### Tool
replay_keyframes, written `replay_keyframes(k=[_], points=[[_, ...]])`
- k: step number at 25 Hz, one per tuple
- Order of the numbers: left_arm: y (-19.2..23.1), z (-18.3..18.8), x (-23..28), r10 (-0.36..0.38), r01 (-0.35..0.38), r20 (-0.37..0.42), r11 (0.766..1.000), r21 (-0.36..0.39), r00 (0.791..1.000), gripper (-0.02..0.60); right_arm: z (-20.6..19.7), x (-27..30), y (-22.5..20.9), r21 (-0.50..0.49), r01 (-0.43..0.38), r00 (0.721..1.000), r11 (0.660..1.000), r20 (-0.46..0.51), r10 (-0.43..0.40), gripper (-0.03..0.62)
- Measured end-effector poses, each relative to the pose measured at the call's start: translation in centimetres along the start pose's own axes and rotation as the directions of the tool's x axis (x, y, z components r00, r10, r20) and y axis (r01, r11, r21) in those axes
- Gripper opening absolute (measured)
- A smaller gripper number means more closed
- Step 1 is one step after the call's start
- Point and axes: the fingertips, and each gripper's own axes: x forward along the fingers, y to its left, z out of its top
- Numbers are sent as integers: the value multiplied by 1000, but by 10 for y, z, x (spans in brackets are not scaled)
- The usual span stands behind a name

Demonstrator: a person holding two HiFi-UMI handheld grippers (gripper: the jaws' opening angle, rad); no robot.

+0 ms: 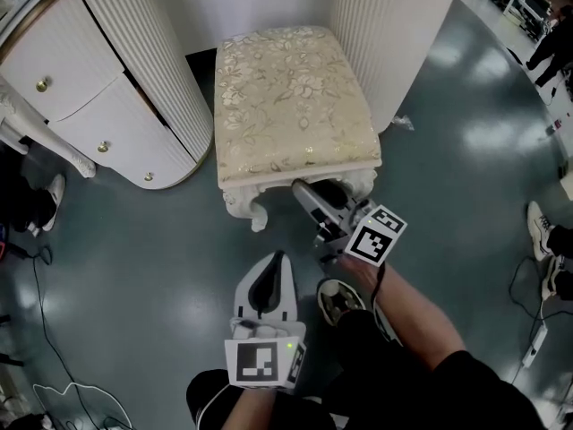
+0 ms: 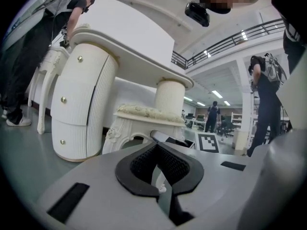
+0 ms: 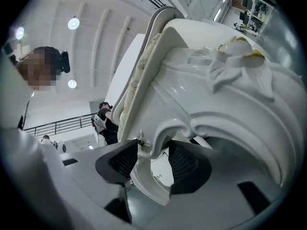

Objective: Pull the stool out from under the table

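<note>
The stool [image 1: 286, 97] has a cream floral cushion on a white carved frame and stands between the two ribbed pedestals of the white table [image 1: 107, 88]. My right gripper [image 1: 304, 191] reaches under the cushion's front edge. In the right gripper view its jaws [image 3: 153, 157] are shut on the stool's carved front rail [image 3: 216, 104], one pad on each side. My left gripper [image 1: 276, 262] hangs free above the floor, short of the stool, shut with nothing in it. The left gripper view has the left gripper [image 2: 156, 150] facing the stool [image 2: 144, 114] and the table [image 2: 86, 104].
The person's shoe [image 1: 336, 301] rests on the grey floor just behind the right gripper. Cables [image 1: 54, 392] lie at the lower left. A bystander's shoes [image 1: 542, 231] and a power strip [image 1: 535, 339] are at the right edge. Other people stand farther back.
</note>
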Motion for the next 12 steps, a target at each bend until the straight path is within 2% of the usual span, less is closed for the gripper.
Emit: replay_keyframes(k=[3,8,10,12], points=[[3,-1,4,-6,6,-8,1000,12,1000,6,0,-1,-1,-2,11,1000,1000,-6,-11,201],[16,0,7,33,-36,-31,996,-78,999,6,-3,2,1,7,30,998,1000,-60,-30,201],[19,10,9,65,-66,-12,991,-114,998,6,-5,-1,4,15,44,996,999,-72,-43,201],[17,29,19,80,-77,35,994,-81,996,6,2,1,3,11,44,997,999,-59,-43,201]])
